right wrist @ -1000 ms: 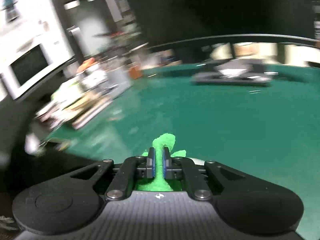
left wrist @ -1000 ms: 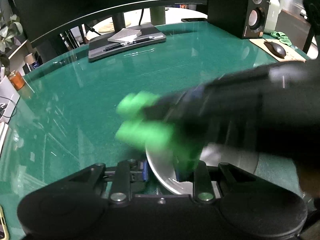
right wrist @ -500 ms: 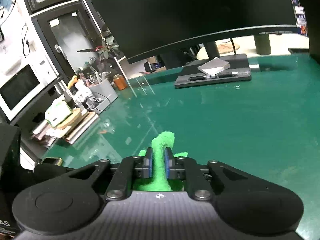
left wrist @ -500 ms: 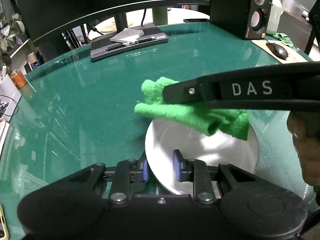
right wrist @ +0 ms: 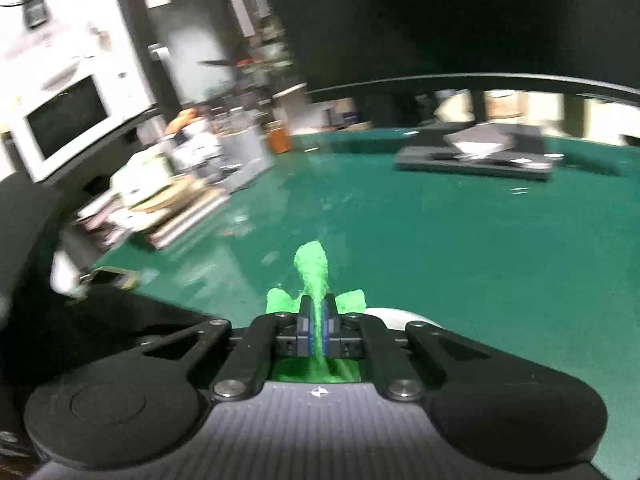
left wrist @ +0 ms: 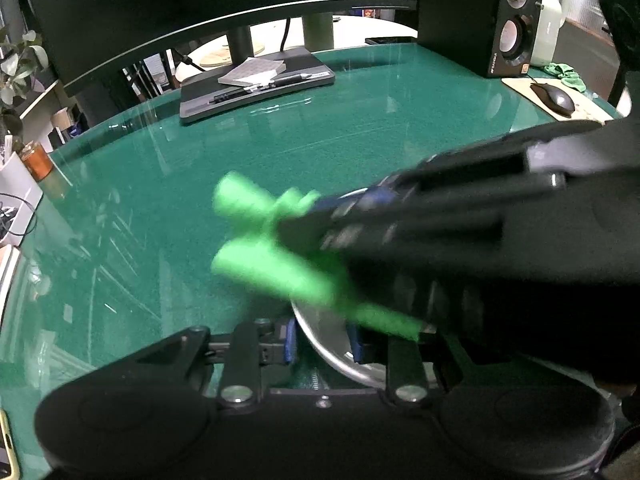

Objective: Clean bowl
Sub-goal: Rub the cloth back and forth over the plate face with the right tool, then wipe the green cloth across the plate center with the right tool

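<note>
Jaws: left gripper (left wrist: 322,344) straddles shiny, slippery rigid metal bowl (left wrist: 332,340) rim; right gripper (right wrist: 318,330) clenched on soft green cloth (right wrist: 314,268) above bowl.

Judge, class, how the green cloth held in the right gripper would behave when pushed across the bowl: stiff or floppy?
Probably floppy: the green cloth bunches into folds where the right gripper pinches it. Likely light, since its loose ends stick out unsupported over the bowl. It should drag and conform, not slide rigidly.
</note>
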{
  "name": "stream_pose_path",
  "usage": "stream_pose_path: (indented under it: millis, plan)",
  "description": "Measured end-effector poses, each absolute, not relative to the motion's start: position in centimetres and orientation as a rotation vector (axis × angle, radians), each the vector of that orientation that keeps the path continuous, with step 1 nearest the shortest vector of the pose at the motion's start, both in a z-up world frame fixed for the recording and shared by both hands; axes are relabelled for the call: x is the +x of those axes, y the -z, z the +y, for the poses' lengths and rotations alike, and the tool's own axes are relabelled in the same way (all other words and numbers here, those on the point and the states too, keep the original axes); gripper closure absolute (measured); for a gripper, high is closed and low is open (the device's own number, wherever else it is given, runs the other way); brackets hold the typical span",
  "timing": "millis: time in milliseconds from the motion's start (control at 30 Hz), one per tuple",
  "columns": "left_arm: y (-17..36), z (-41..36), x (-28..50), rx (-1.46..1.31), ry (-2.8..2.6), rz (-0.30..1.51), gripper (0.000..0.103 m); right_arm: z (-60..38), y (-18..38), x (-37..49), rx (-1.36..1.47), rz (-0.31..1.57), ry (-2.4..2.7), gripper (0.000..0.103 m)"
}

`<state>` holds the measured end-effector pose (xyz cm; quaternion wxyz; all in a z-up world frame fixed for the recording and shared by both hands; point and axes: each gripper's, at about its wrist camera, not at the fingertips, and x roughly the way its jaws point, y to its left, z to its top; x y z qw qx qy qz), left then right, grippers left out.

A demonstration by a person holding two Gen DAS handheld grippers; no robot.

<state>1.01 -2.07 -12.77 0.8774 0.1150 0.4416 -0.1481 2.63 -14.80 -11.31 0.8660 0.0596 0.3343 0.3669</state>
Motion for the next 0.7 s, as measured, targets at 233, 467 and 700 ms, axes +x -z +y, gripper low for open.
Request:
stream_pose_path:
  millis: [233,467,700]
  plan:
    - [12.8,-2.0,1.1,0.248,0.289,0.918,0.078,-17.2,11.0,3.3,0.138,0.671,-0.576,0.101]
    - [12.9,-2.2,0.9,0.270,0.289,0.913,0.078,-15.7,10.8,3.5,0.193,0.708,-0.662,0.099]
    - [13.0,-2.7,0.4,0.313,0.288,0.890,0.077,-15.8,11.2,4.6,0.230,0.738,-0.628,0.101]
